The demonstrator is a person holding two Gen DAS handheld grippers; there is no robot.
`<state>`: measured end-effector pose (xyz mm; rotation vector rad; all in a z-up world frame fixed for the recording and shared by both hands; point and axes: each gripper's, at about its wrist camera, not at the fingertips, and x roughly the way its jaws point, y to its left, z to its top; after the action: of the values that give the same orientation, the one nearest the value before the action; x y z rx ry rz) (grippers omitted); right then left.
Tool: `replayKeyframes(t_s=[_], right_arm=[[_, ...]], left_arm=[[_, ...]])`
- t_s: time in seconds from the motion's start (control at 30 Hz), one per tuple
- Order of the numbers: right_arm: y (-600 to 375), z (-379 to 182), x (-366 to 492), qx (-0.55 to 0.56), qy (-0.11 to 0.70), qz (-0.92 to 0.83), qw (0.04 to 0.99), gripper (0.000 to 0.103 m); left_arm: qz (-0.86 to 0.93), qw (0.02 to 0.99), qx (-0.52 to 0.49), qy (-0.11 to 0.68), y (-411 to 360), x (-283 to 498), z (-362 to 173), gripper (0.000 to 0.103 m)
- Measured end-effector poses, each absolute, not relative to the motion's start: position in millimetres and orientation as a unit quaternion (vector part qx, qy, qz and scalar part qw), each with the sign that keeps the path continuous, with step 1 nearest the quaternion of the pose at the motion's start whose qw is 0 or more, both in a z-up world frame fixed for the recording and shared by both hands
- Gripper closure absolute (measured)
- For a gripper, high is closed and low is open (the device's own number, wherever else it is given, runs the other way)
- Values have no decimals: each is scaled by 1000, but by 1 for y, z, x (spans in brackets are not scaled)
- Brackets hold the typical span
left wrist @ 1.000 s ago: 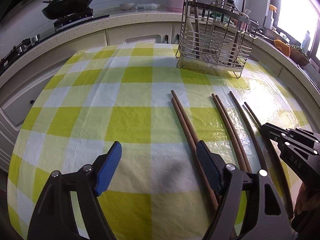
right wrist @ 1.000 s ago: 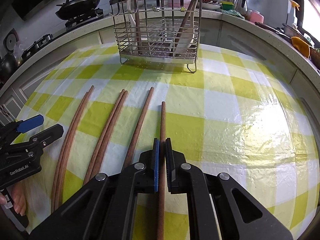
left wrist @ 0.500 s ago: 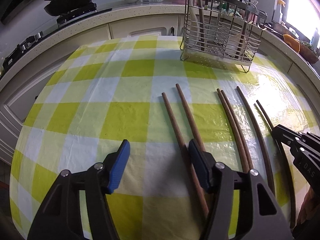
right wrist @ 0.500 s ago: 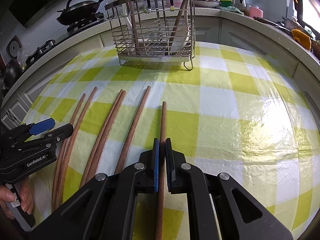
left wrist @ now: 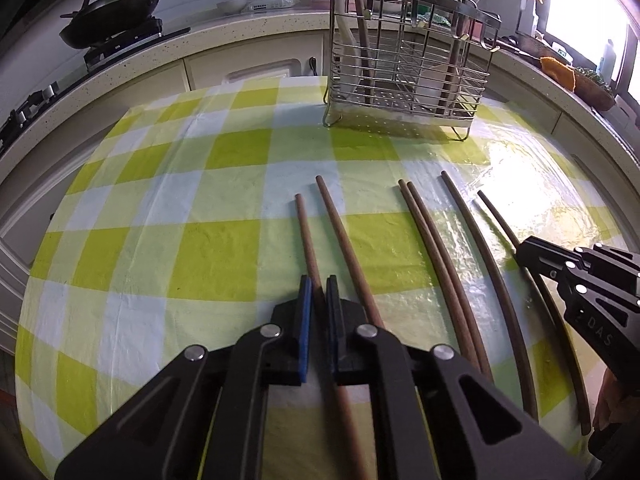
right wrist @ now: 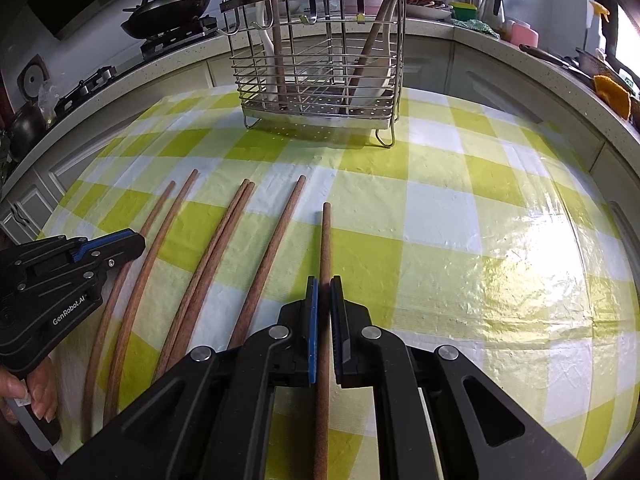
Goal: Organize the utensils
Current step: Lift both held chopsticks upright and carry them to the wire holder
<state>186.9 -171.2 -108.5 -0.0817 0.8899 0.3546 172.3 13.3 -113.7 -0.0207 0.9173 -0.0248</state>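
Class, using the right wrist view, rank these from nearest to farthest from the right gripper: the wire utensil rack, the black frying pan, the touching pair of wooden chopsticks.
1. Touching pair of wooden chopsticks, on the tablecloth just left of the right gripper.
2. Wire utensil rack, straight ahead at the table's far edge.
3. Black frying pan, on the stove, far left.

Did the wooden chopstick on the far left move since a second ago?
Yes. The leftmost brown wooden chopstick split from its neighbour, swinging left across the checked tablecloth, and the left gripper is clamped on it.
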Motion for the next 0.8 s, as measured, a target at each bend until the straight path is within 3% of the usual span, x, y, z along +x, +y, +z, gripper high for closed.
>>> replayKeyframes(t_s=[0.8], right_arm=[[-200, -12, 156, 30, 295, 169, 940, 95]], left_arm=[[-26, 952, -32, 302, 35, 139, -9, 97]])
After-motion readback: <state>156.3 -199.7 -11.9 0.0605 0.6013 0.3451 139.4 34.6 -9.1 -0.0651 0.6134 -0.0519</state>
